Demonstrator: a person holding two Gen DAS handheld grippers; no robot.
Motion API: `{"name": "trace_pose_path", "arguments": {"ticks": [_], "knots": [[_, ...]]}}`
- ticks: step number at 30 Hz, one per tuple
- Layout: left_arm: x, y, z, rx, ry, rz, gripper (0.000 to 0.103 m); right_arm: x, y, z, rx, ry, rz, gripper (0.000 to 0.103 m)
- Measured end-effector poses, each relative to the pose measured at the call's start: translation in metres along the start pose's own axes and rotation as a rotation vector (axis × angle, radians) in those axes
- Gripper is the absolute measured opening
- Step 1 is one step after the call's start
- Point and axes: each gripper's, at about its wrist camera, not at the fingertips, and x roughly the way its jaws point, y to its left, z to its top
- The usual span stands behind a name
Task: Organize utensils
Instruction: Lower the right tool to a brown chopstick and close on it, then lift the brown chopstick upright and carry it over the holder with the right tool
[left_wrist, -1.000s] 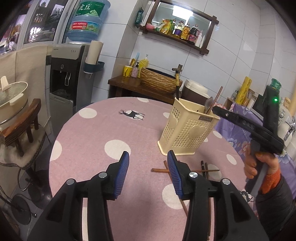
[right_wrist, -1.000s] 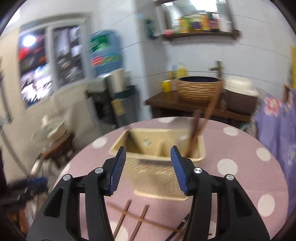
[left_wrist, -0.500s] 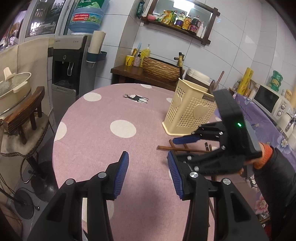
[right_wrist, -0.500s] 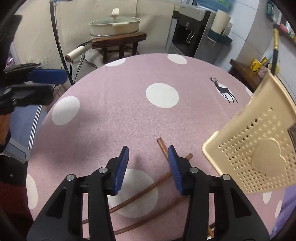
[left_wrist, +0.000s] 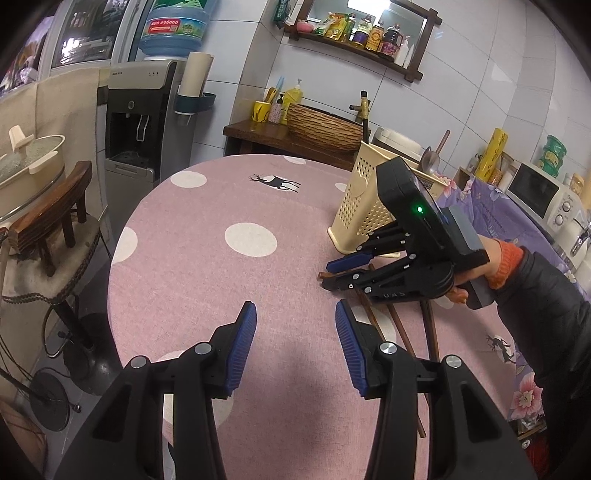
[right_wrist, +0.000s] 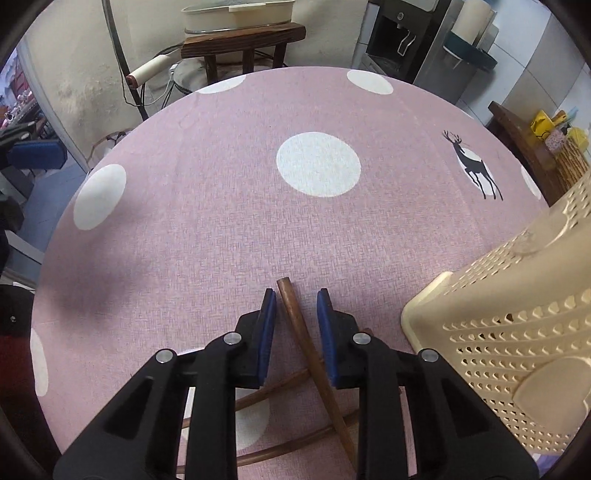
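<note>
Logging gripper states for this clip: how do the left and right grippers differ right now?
The left gripper is spread wide with only tablecloth between its pads; the right gripper is narrowed around a brown chopstick, not visibly clamped. The left hangs back from the cream utensil holder; the right sits beside it. Both have blue pads.

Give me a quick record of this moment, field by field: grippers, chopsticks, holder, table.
right gripper: open, jaws straddling the end of one brown chopstick, not clamped
left gripper: open, holding nothing, above the tablecloth
other chopsticks: lying crossed on the cloth
utensil holder: cream, perforated, upright, beside the right gripper
table: round, pink cloth with white dots
</note>
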Motion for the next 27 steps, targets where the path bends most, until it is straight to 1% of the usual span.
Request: {"name": "trace_pose_path", "arguments": {"ticks": [2, 4, 6, 7, 10, 14, 16, 18, 23, 27], "knots": [[0.000, -0.002, -0.002, 0.003, 0.002, -0.004, 0.045, 0.000, 0.000, 0.000, 0.007, 0.001, 0.018, 0.015], [0.001, -0.004, -0.002, 0.005, 0.003, -0.009, 0.045, 0.000, 0.003, 0.000, 0.003, -0.002, 0.010, 0.013], [0.001, -0.006, -0.003, 0.010, 0.003, -0.009, 0.045, 0.000, 0.007, -0.001, 0.007, -0.005, -0.010, 0.008], [0.001, -0.007, -0.003, 0.013, 0.003, -0.008, 0.045, -0.001, 0.007, -0.001, 0.016, -0.009, -0.013, 0.008], [0.002, -0.009, -0.004, 0.018, 0.005, -0.002, 0.045, -0.016, 0.010, -0.004, 0.044, -0.073, -0.031, 0.008], [0.004, -0.011, -0.004, 0.020, 0.009, -0.008, 0.045, -0.051, 0.013, -0.012, 0.105, -0.168, -0.092, 0.008], [0.005, -0.014, -0.004, 0.025, 0.009, -0.014, 0.047, -0.072, 0.014, -0.018, 0.135, -0.217, -0.122, 0.008], [0.005, -0.018, -0.005, 0.030, 0.010, -0.022, 0.048, -0.090, 0.017, -0.025, 0.154, -0.253, -0.165, 0.008], [0.004, -0.028, -0.006, 0.034, 0.010, -0.054, 0.048, -0.151, 0.018, -0.047, 0.240, -0.395, -0.227, 0.008], [0.000, -0.037, -0.007, 0.055, 0.004, -0.062, 0.049, -0.196, 0.019, -0.066, 0.302, -0.492, -0.272, 0.008]]}}
